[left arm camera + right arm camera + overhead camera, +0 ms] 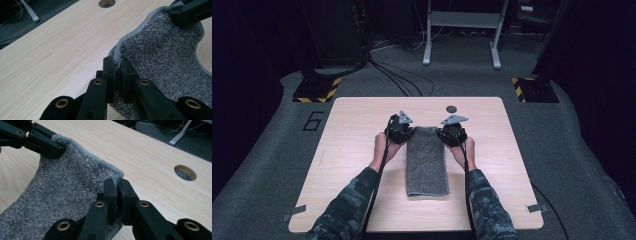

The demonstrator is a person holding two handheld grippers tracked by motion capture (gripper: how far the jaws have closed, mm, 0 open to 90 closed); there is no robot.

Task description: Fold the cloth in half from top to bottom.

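A grey terry towel (427,162), folded into a long strip, lies down the middle of the wooden table (352,150). Its far end is lifted off the wood. My left gripper (401,129) is shut on the towel's far left corner (117,53). My right gripper (453,132) is shut on the far right corner (116,176). In the left gripper view the towel (162,62) stretches away to the other gripper's jaws at the top right. In the right gripper view the towel (65,185) runs to the other gripper's jaws at the top left. The near end of the towel still rests flat on the table.
A round cable hole (451,108) is in the table just beyond the grippers, and it shows too as the hole (185,172) in the right gripper view. Cables and a metal stand (462,30) are on the carpet beyond the table. Tape tabs mark the table's near corners.
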